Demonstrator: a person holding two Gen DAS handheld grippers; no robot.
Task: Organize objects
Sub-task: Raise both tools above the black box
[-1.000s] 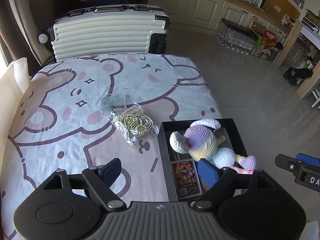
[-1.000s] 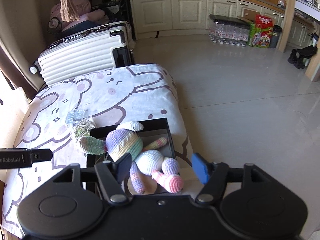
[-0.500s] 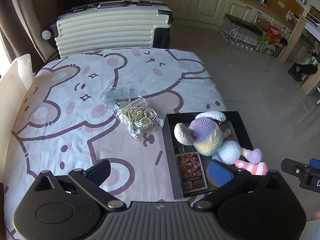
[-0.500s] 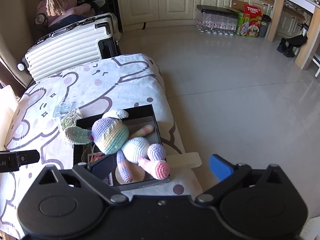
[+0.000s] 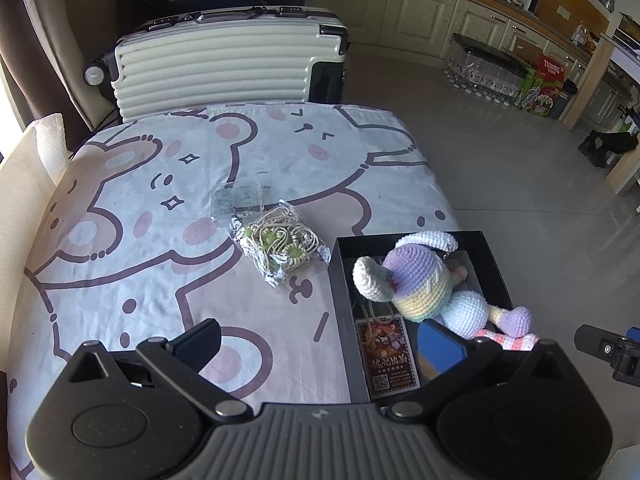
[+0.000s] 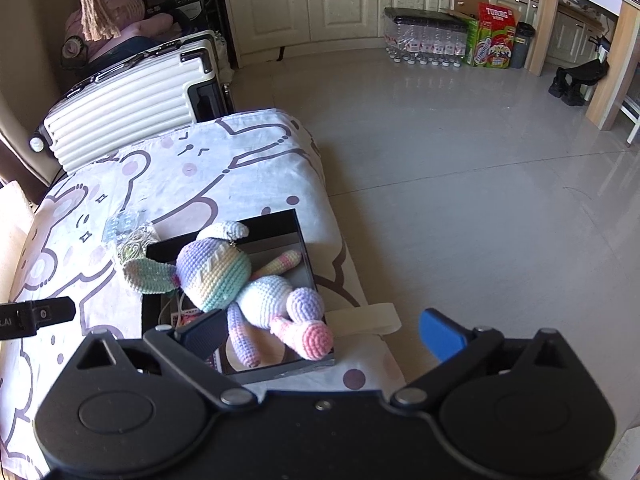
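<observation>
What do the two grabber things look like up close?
The left gripper and right gripper match: black plastic bodies, two round discs, silver screws and angled arms. On each, one finger pad is black and the other blue. The left one has a grey ribbed middle part. No hands or sleeves show.

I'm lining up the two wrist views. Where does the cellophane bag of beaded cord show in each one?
Left wrist view: the bag of beaded cord lies mid-frame on the bear-print sheet, just left of the black box.
Right wrist view: bag at left of centre, small, partly hidden behind the crochet bunny's ear.
Shared landmark: the white ribbed suitcase beyond the bed.
</observation>
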